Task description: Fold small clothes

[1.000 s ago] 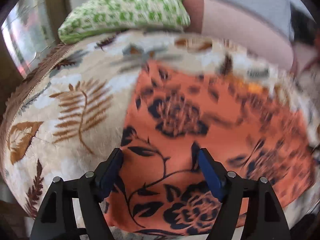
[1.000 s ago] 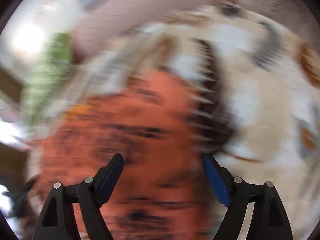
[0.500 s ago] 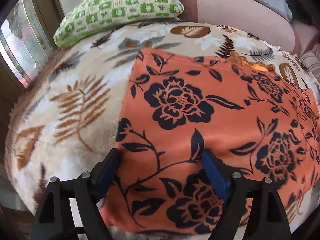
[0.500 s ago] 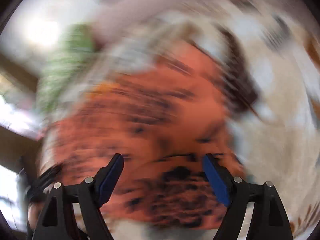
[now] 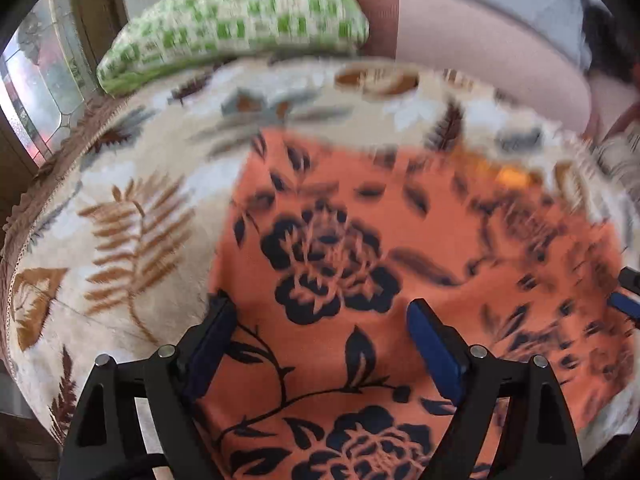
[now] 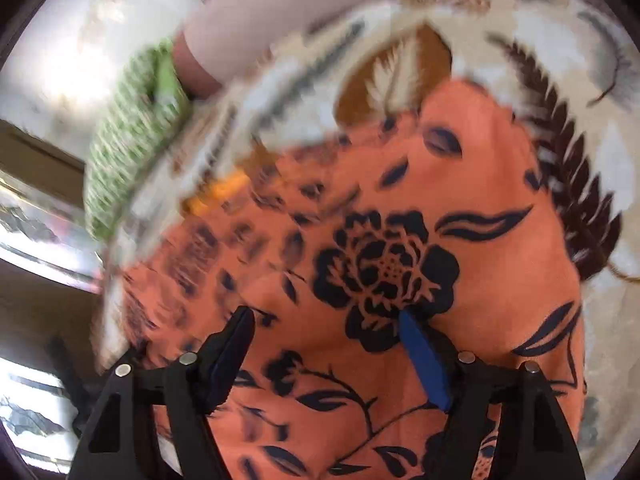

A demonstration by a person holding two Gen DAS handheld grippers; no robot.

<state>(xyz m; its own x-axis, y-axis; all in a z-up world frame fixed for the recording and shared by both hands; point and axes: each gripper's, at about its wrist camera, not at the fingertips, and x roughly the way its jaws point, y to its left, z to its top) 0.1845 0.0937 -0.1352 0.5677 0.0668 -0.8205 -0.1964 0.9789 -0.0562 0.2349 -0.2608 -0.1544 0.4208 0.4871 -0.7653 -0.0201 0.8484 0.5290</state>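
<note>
Both our grippers, left gripper (image 5: 316,320) and right gripper (image 6: 326,330), hover spread and empty, jaws just widening, over the orange cloth (image 5: 400,280) directly below.

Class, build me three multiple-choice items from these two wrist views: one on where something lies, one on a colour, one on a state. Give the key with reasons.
1. Where is the green checked pillow?
A. on the orange cloth
B. at the far end of the leaf-print blanket, beyond the cloth
C. between a tool's fingers

2. What colour is the cloth's flower print?
A. white
B. green
C. dark navy

3. How does the left tool stand?
A. open, gripping nothing
B. shut on the pillow
C. shut on the blanket

Key: B, the pillow sits past the orange cloth on the blanket; C, dark flowers on orange; A, its fingers stand wide apart above flat cloth.
</note>
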